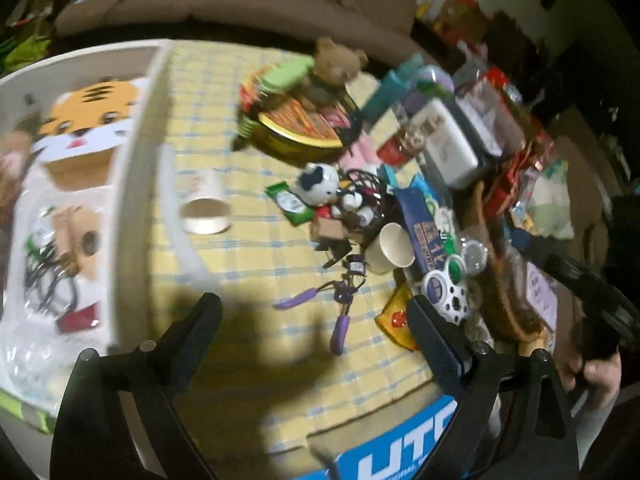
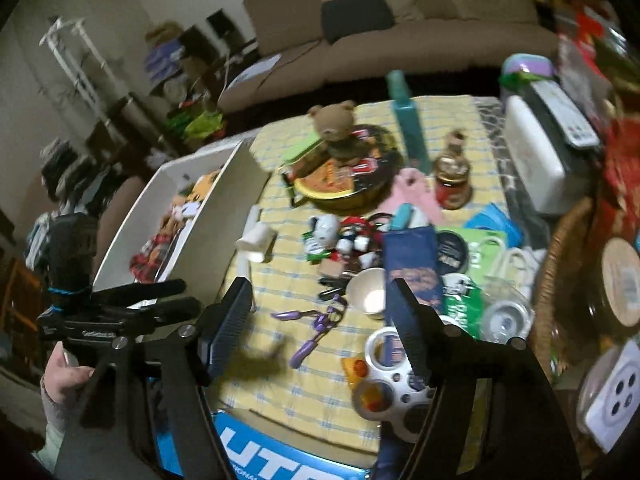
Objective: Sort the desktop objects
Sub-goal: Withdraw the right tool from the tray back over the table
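Surface (image 1: 248,76) is wearing a yellow checked cloth; a blue printed box (image 1: 396,448) is sticking out under its near edge. White bin (image 1: 132,184) is sitting at the left side of the surface. Paper cup (image 1: 206,210) is lying on its side just beside the bin. Purple eyelash curler (image 1: 338,304) is lying near the front. Second paper cup (image 1: 390,248) is tipping over beside a blue packet (image 1: 420,220). Round tin (image 1: 298,128) is sitting toward the back with a teddy bear (image 1: 340,60) on it. White plush toy (image 1: 318,184) is lying mid-surface. White game controller (image 2: 394,376) is lying at the front right, touching an orange packet (image 2: 354,368). Wicker basket (image 2: 556,280) is standing at the right edge.
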`<act>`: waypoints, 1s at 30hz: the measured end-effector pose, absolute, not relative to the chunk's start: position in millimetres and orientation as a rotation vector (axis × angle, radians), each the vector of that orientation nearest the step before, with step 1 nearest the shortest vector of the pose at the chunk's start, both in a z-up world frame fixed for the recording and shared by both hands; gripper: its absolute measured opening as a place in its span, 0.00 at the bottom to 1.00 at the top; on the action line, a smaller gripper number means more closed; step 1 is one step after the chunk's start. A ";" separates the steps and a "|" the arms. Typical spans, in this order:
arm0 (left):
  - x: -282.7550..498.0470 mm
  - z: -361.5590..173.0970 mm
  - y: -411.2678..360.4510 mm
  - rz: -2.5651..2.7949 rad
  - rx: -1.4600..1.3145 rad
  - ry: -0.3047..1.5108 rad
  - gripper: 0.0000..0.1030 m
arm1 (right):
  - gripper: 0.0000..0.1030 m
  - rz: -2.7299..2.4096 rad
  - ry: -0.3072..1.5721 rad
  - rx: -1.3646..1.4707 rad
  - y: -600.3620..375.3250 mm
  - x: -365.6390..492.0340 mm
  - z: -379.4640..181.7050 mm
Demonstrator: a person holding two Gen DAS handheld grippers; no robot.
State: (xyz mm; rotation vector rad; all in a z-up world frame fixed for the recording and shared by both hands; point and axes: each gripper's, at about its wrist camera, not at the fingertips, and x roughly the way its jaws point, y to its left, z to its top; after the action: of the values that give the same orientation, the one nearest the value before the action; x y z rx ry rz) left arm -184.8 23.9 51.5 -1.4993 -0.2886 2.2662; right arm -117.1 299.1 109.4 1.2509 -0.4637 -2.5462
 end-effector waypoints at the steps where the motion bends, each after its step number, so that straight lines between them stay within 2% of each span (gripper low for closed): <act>1: -193.3 47.9 36.2 2.276 -1.520 -0.223 0.93 | 0.66 -2.548 -0.530 1.218 308.2 -112.9 106.9; 3: -203.3 41.0 54.3 2.277 -1.531 -0.135 0.93 | 0.66 -2.559 -0.585 1.190 319.9 -107.5 102.5; 7: -221.3 21.4 74.4 2.217 -1.542 -0.185 0.93 | 0.66 -2.563 -0.580 1.186 329.6 -106.7 95.2; 10: -227.6 8.2 99.8 2.249 -1.527 -0.062 0.93 | 0.66 -2.541 -0.628 1.193 339.0 -107.5 87.9; 17: -231.7 -19.5 104.9 2.225 -1.565 -0.146 0.93 | 0.66 -2.507 -0.658 1.197 346.3 -104.2 79.2; 21: -215.8 -22.4 108.2 2.190 -1.536 -0.061 0.90 | 0.66 -2.495 -0.645 1.205 341.7 -104.3 76.3; 26: -197.6 -38.2 110.0 2.116 -1.611 0.060 0.82 | 0.66 -2.482 -0.648 1.213 338.8 -102.8 73.7; 28: -189.2 -35.5 106.6 2.097 -1.613 0.095 0.63 | 0.66 -2.480 -0.649 1.214 337.9 -103.0 73.2; 30: -179.2 -30.2 99.1 2.048 -1.625 0.068 0.55 | 0.66 -2.479 -0.644 1.222 337.2 -103.5 71.7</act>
State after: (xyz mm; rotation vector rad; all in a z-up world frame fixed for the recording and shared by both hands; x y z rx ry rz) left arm -179.2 99.1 -30.2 -1.6254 0.0682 2.0482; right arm -103.5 337.2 71.7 1.2215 -0.6441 -2.4790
